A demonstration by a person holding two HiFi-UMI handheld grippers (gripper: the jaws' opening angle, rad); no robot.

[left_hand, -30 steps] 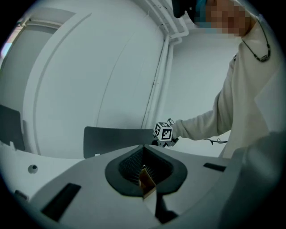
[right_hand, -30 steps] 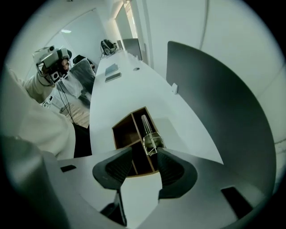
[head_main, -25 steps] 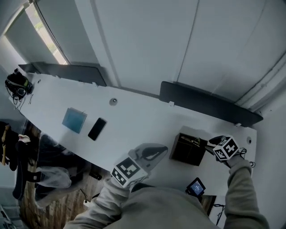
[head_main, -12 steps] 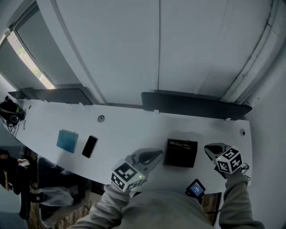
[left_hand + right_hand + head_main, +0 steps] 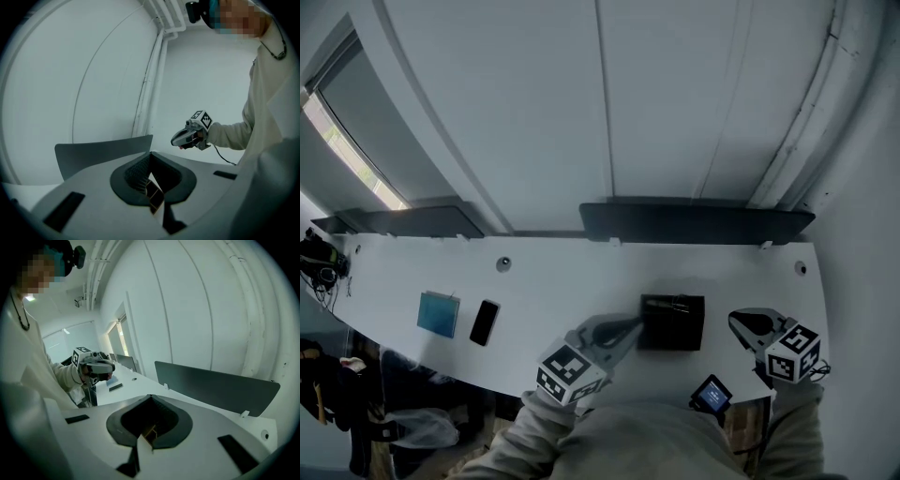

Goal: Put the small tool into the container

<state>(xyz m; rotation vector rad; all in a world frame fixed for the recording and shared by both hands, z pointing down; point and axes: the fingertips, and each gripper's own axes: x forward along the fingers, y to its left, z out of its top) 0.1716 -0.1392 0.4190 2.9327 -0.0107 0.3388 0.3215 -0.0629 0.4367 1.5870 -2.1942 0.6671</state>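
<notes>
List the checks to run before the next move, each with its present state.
1. Right tool empty: ok; its jaws have just closed together with nothing between them.
2. Left tool empty: ok; jaws together, nothing between them.
3. Right tool clear of the black square container: ok; it is apart, on the container's right.
4. Left tool clear of the container: cannot tell; in the head view its tip meets the container's left edge.
5. Small item inside the container: cannot tell; the inside is dark.

White desk (image 5: pixel 562 281) with container (image 5: pixel 672 322), phone (image 5: pixel 485 322), blue pad (image 5: pixel 438 313)
</notes>
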